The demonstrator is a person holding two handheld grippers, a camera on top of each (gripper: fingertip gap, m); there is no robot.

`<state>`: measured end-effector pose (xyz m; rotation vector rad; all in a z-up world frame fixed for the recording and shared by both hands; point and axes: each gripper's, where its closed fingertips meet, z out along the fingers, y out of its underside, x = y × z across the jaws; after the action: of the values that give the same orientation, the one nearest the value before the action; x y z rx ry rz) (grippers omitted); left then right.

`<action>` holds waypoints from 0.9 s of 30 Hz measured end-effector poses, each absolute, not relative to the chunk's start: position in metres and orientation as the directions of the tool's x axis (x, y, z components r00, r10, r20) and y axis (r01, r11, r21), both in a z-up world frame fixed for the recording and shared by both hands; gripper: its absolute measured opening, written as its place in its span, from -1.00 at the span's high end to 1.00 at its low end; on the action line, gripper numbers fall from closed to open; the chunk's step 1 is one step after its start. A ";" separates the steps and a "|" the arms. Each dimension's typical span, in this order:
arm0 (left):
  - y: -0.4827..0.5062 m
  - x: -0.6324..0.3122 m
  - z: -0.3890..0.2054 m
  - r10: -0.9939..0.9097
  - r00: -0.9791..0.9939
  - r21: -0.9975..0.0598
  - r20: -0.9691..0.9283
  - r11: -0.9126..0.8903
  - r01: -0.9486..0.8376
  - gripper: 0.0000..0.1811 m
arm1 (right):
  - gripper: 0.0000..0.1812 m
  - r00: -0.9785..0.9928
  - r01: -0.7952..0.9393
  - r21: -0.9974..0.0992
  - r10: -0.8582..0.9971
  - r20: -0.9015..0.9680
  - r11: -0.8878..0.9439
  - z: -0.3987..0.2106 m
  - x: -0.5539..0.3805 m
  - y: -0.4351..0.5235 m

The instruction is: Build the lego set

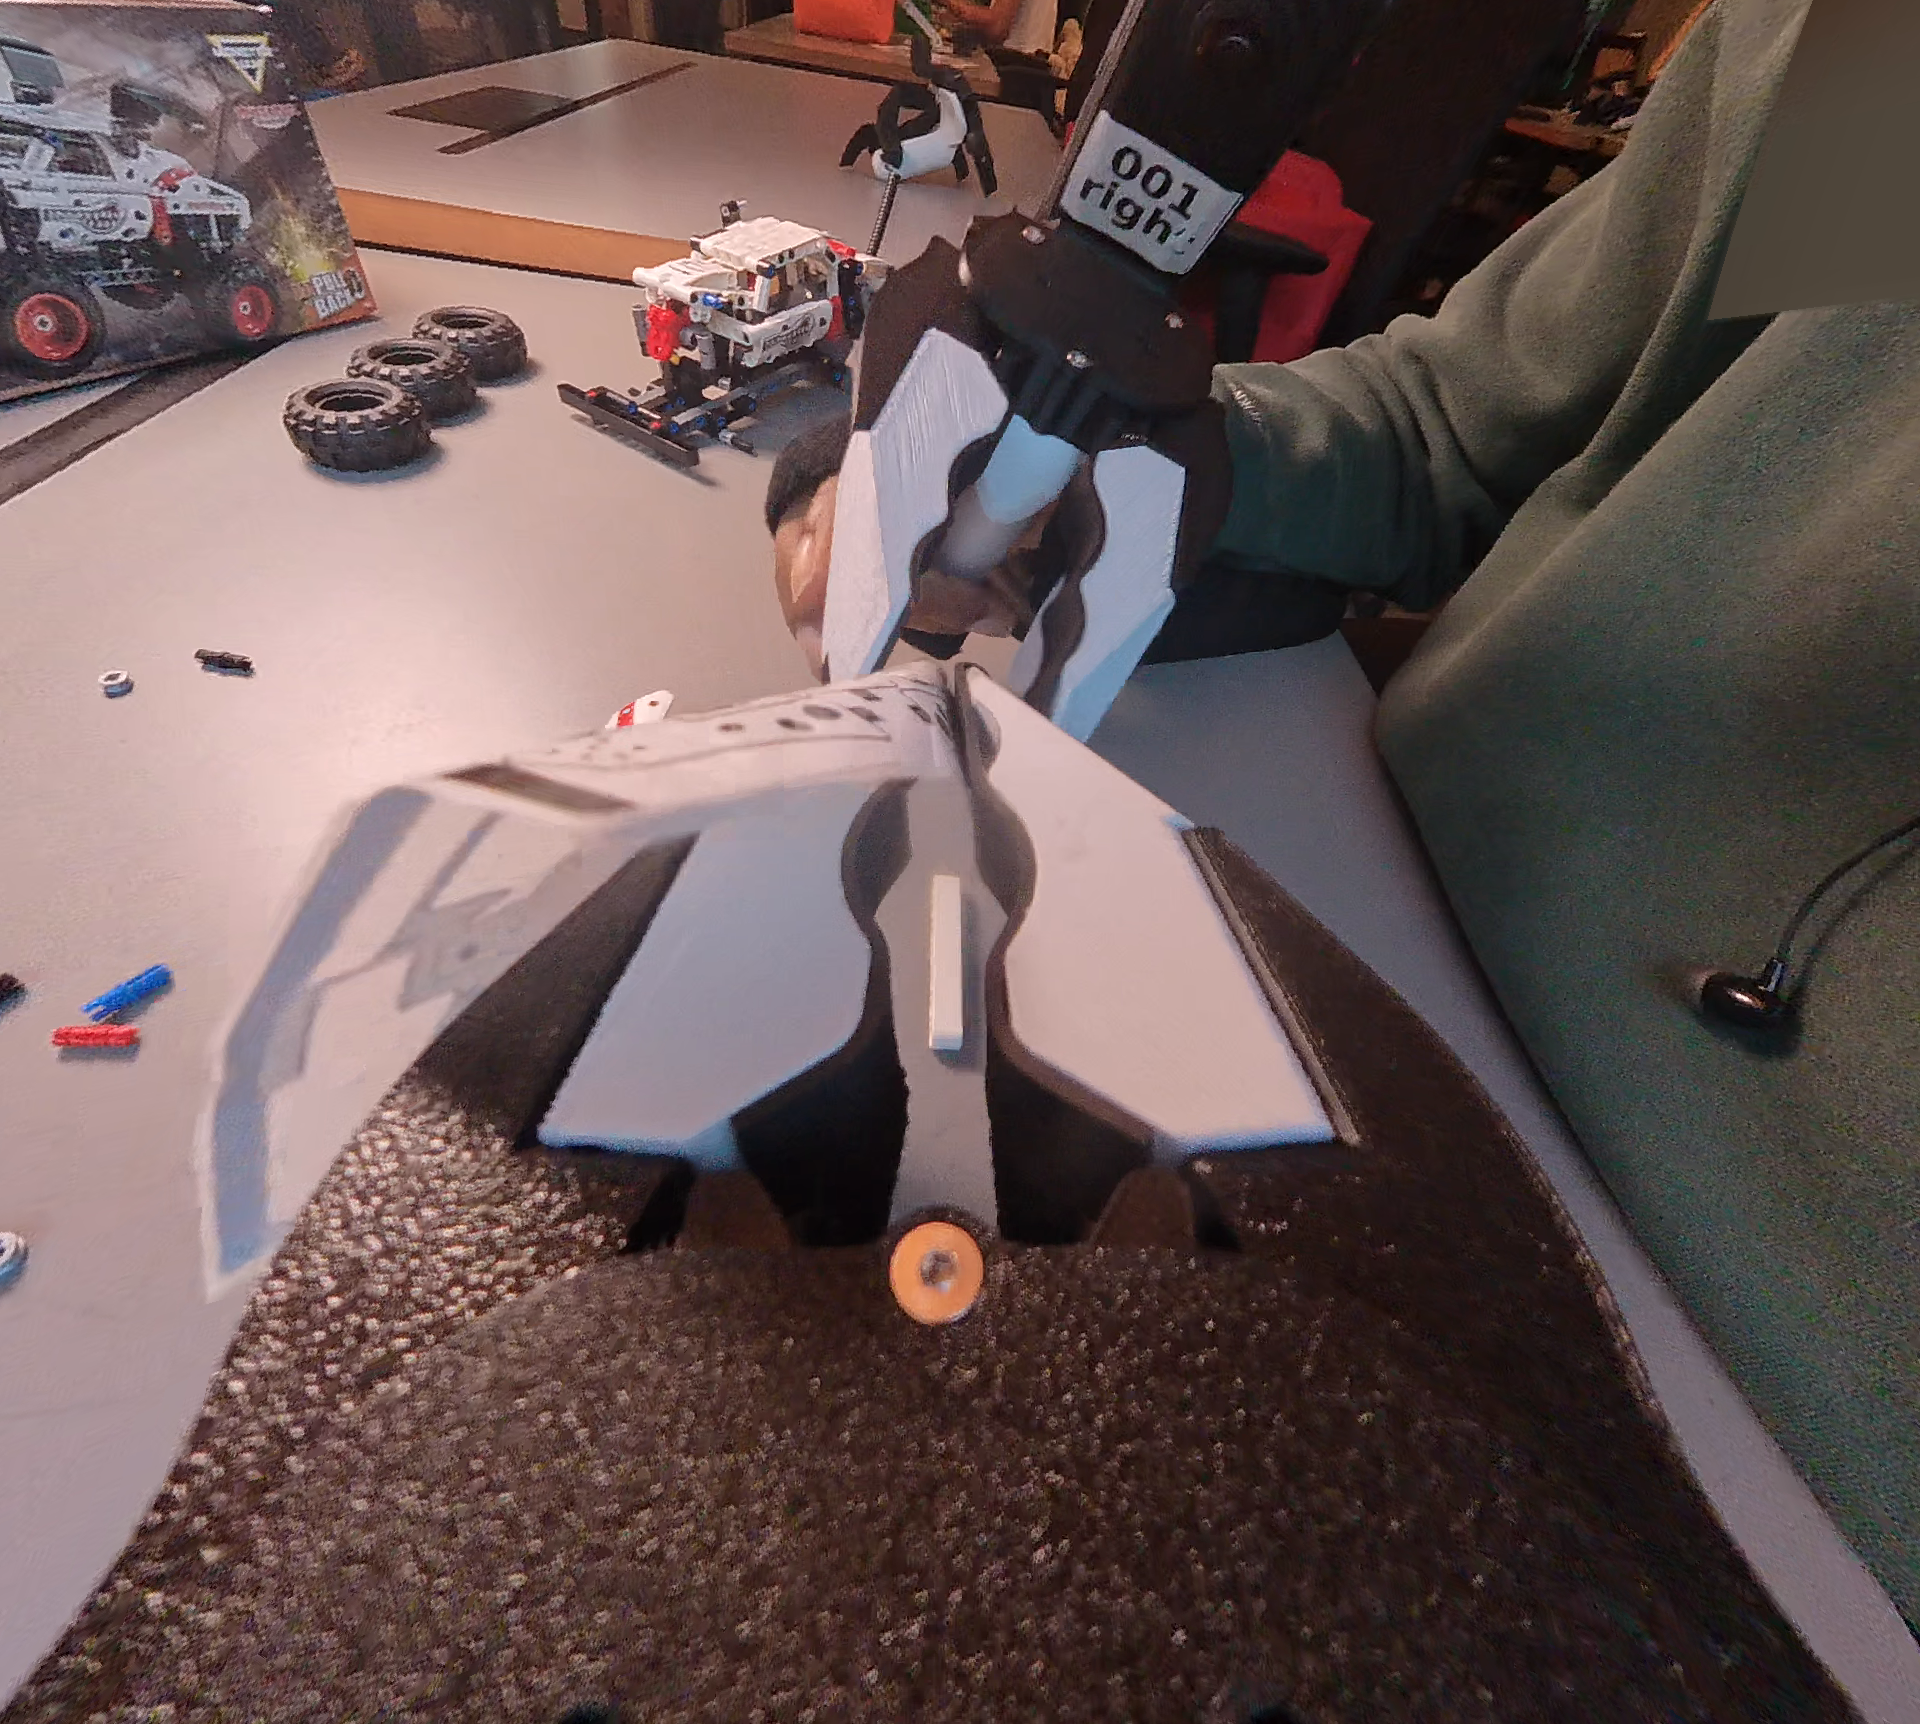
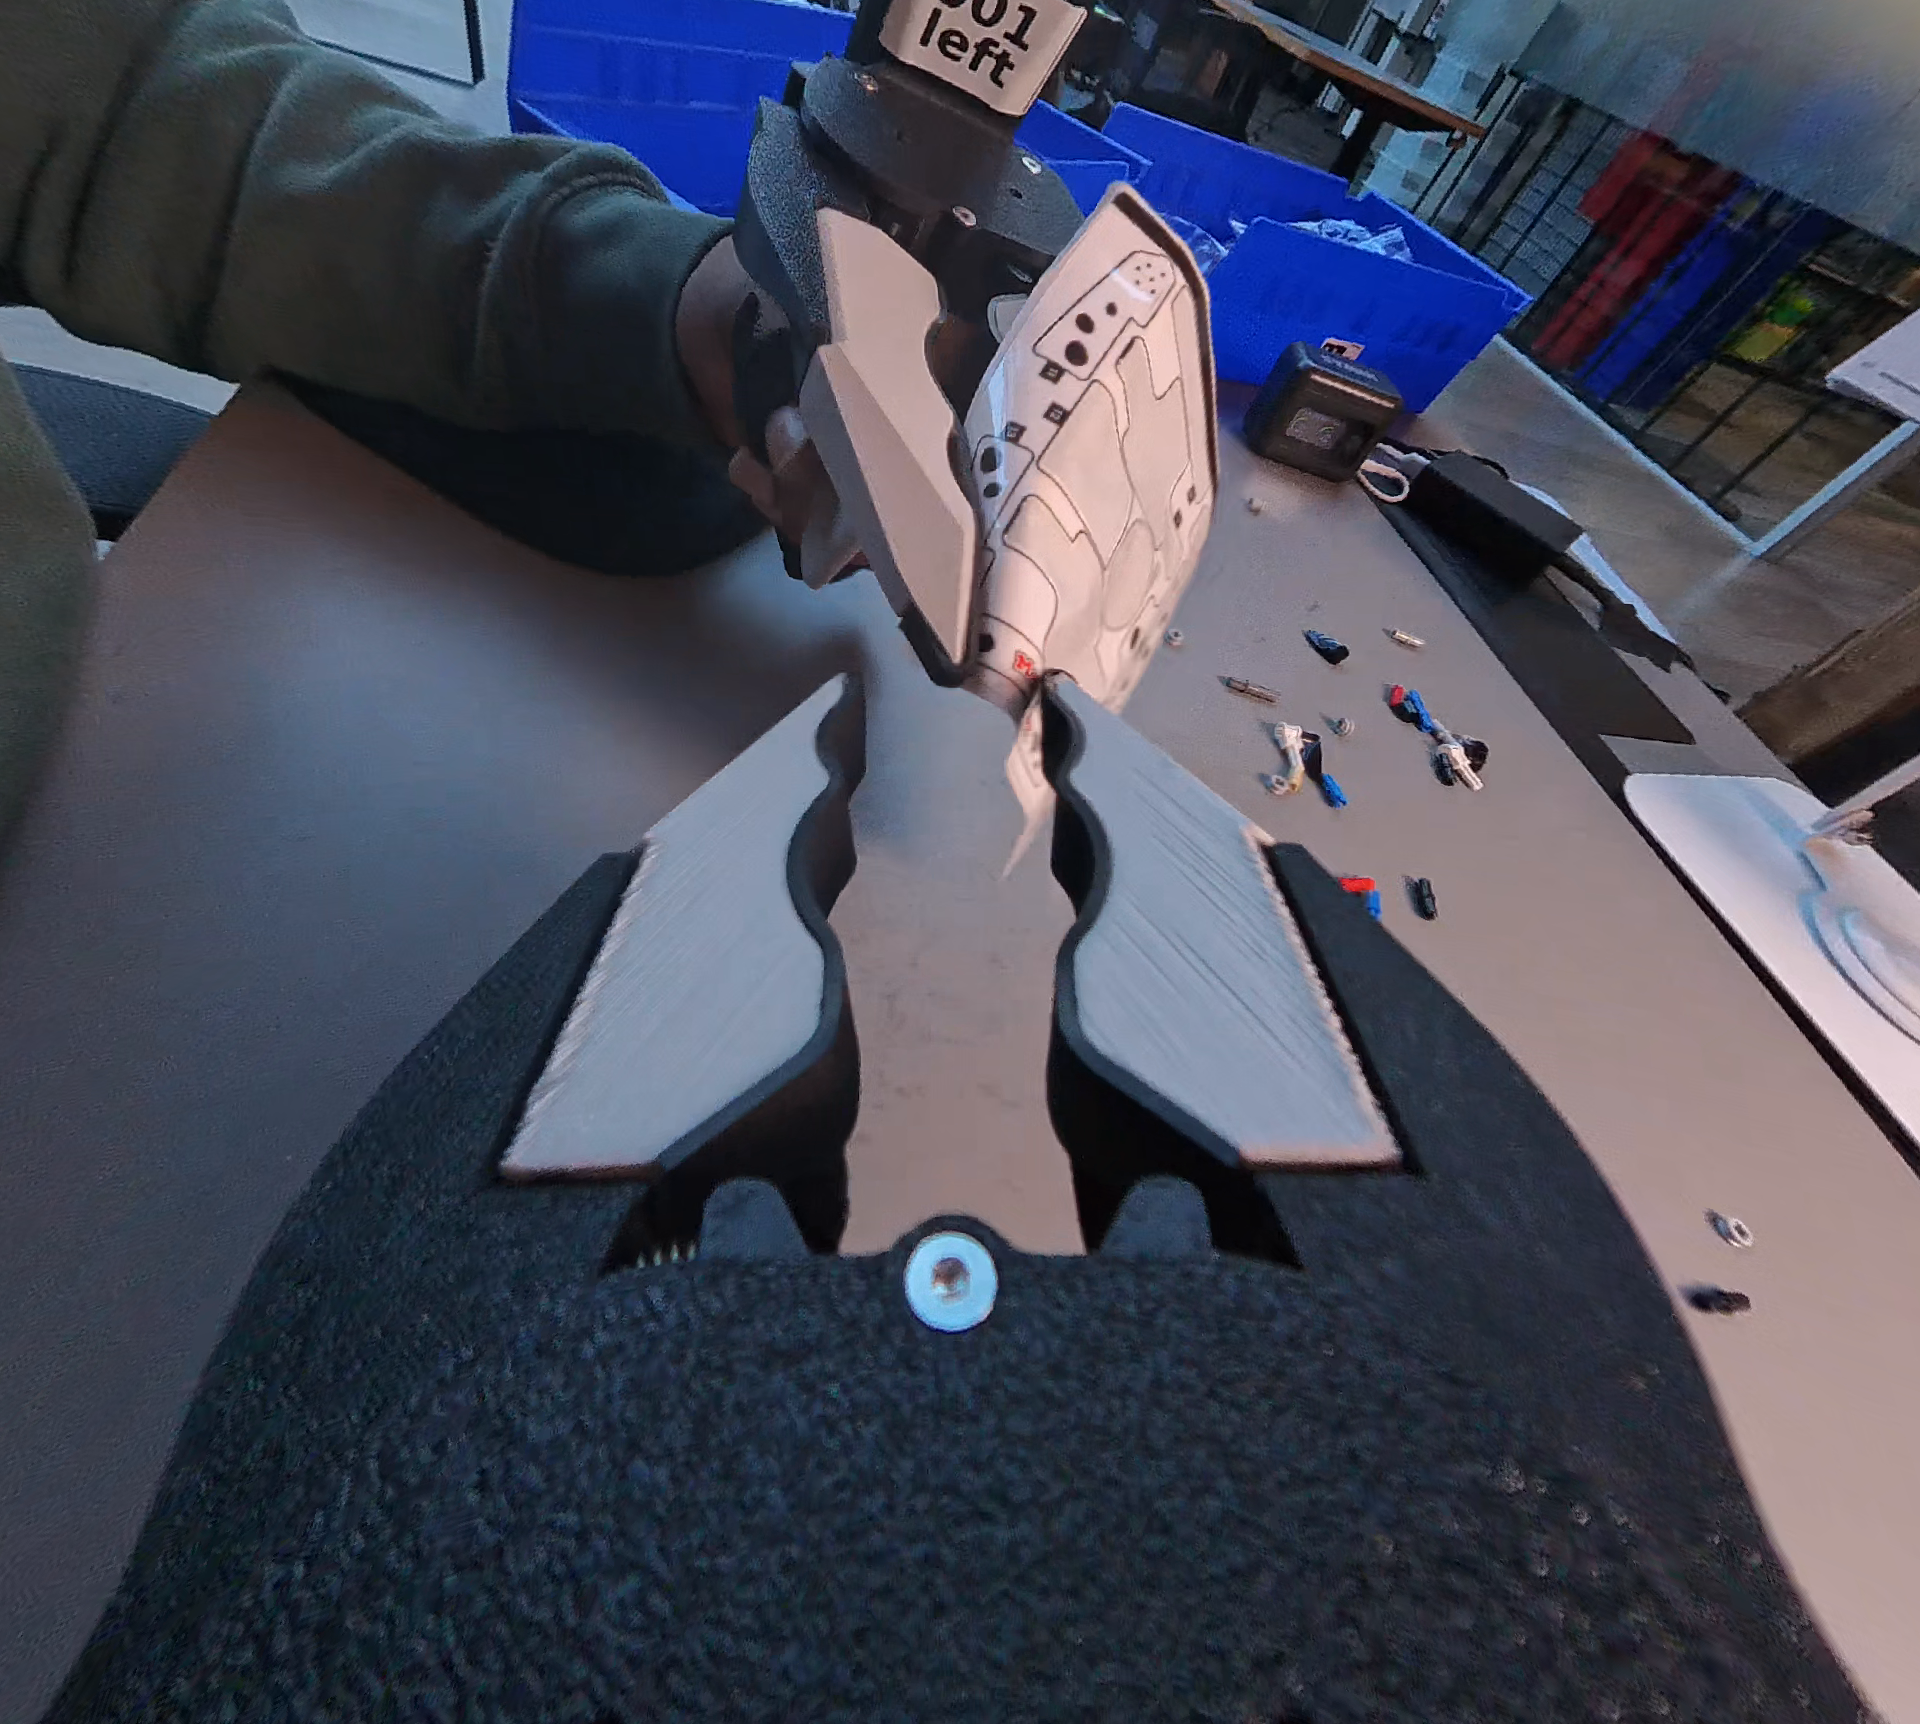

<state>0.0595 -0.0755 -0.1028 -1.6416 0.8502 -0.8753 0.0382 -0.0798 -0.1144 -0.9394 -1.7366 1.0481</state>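
My left gripper (image 1: 951, 687) is shut on the corner of a white sticker sheet (image 1: 520, 843) with black outlines, held above the grey table (image 1: 416, 583). The sheet looks blurred in the left wrist view. In the right wrist view the left gripper (image 2: 961, 666) holds the sheet (image 2: 1101, 479) upright. My right gripper (image 2: 948, 687) is open, its tips at the sheet's lower corner. A small peeled strip (image 2: 1029, 791) hangs against its right finger (image 2: 1164, 926). The right gripper also shows in the left wrist view (image 1: 966, 698). A part-built white truck (image 1: 748, 324) stands farther back.
Three black tyres (image 1: 405, 396) and the set's box (image 1: 156, 188) sit at the back left. Small loose pins (image 1: 125, 999) lie left, more parts (image 2: 1351, 739) lie right. Blue bins (image 2: 1351, 292) and a small black device (image 2: 1320, 417) stand beyond. A person's green sleeve (image 1: 1455, 448) is close by. My left and right fingertips are right by each other.
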 end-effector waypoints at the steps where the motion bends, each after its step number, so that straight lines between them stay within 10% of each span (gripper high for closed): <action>1: -0.079 0.062 -0.101 -0.876 0.459 -0.973 0.146 -0.211 -0.095 0.94 | 0.75 -0.332 0.151 -0.923 0.898 0.289 0.353 -0.114 0.038 -0.080; 16: -0.076 0.054 -0.086 -0.858 0.441 -0.962 0.263 -0.268 0.050 1.00 | 1.00 -0.211 0.098 -0.890 0.883 0.419 0.445 -0.102 0.038 -0.062; 27: -0.065 0.045 -0.094 -0.812 0.542 -0.965 0.219 -0.262 -0.003 1.00 | 0.67 -0.181 0.109 -0.840 0.841 0.509 0.532 -0.099 0.037 -0.063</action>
<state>0.0448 -0.0652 -0.0937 -1.6636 0.6956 -0.9050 0.0365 -0.0634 -0.0991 -0.8199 -1.6396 0.8075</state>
